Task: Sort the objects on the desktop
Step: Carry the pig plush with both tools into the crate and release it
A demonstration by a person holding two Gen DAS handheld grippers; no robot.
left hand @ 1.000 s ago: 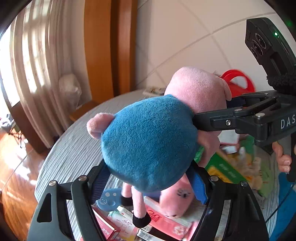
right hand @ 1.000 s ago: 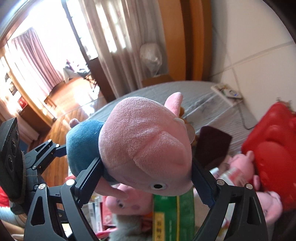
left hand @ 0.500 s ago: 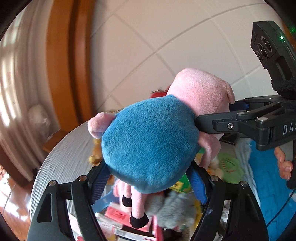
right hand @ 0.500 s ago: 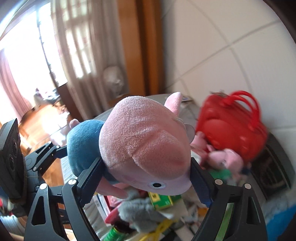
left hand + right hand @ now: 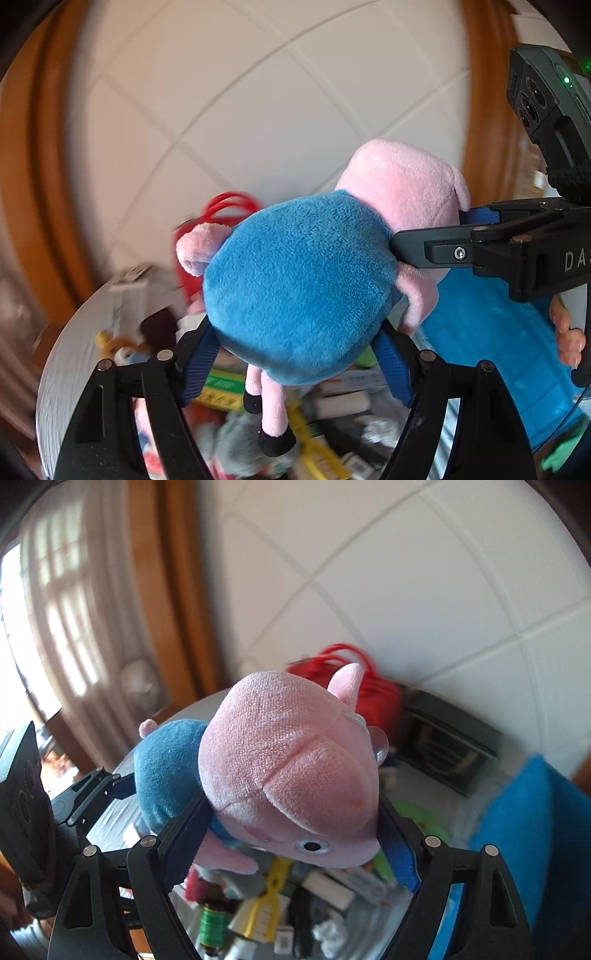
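Observation:
A plush pig (image 5: 295,288) with a blue body and a pink head (image 5: 288,760) hangs in the air above the cluttered table, held from both ends. My left gripper (image 5: 295,332) is shut on its blue body, the blue pads pressed into both sides. My right gripper (image 5: 290,808) has the pink head between its pads, and its jaws are closing a little further on it. In the left wrist view one right finger (image 5: 424,251) reaches in from the right. The left gripper (image 5: 103,786) shows at the left of the right wrist view. The pig's legs dangle below.
A red handbag (image 5: 373,690) stands by the tiled wall, with a dark box (image 5: 443,738) beside it. A blue cushion (image 5: 524,830) fills the right side. Below lie several boxes, soft toys and a green-labelled bottle (image 5: 210,919). A hand (image 5: 569,332) holds the right gripper.
Both grippers have risen and swung together with the pig. The view has passed from the curtain and window to the tiled wall, and the blue cushion has come into sight.

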